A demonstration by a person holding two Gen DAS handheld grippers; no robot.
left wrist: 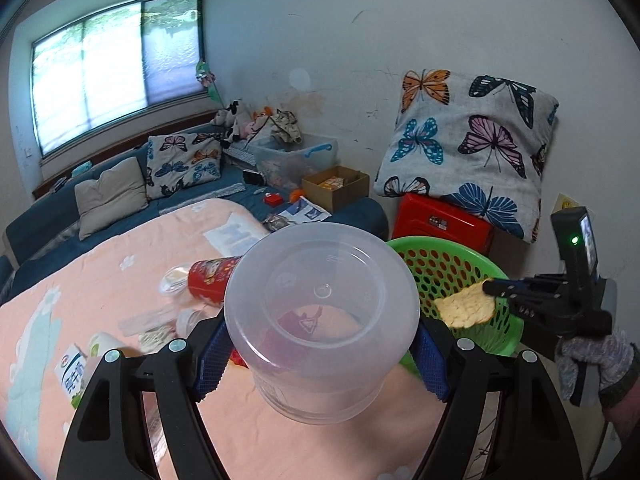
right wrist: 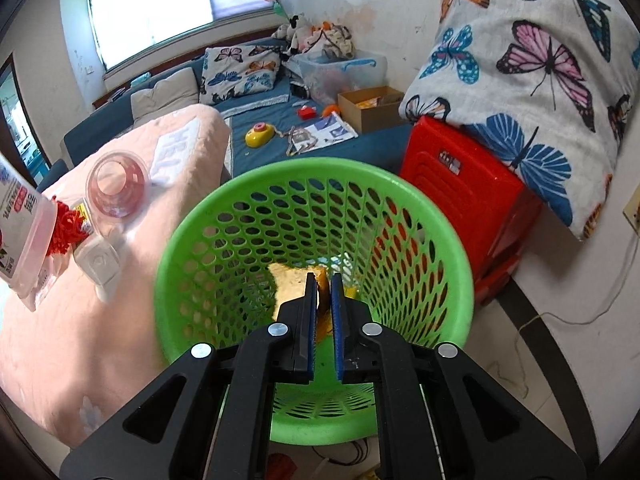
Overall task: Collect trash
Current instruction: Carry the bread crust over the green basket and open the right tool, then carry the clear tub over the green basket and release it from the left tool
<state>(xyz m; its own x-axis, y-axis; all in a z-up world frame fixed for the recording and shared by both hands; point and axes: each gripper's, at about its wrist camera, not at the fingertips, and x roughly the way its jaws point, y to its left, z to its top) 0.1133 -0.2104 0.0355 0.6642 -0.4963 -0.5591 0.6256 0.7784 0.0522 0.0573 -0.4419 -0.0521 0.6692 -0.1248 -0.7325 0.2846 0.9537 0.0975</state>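
My left gripper (left wrist: 320,354) is shut on a clear plastic tub (left wrist: 320,320) and holds it above the pink bedspread (left wrist: 100,280), just left of the green mesh basket (left wrist: 448,264). My right gripper (right wrist: 323,284) is shut on a yellow peel-like scrap (right wrist: 290,288) and holds it over the open mouth of the green basket (right wrist: 240,208). The same right gripper (left wrist: 490,288) and scrap (left wrist: 466,306) show at the right of the left wrist view. More trash lies on the bed: a red cup (left wrist: 212,280), a milk carton (left wrist: 74,372), a clear cup (right wrist: 116,188).
A red plastic stool (right wrist: 460,184) with a butterfly pillow (right wrist: 532,80) stands right of the basket by the wall. A blue sofa bed (right wrist: 280,140) behind holds a cardboard box (right wrist: 370,108), a clear storage bin (right wrist: 344,72), papers and toys. A cable (right wrist: 560,320) runs on the floor.
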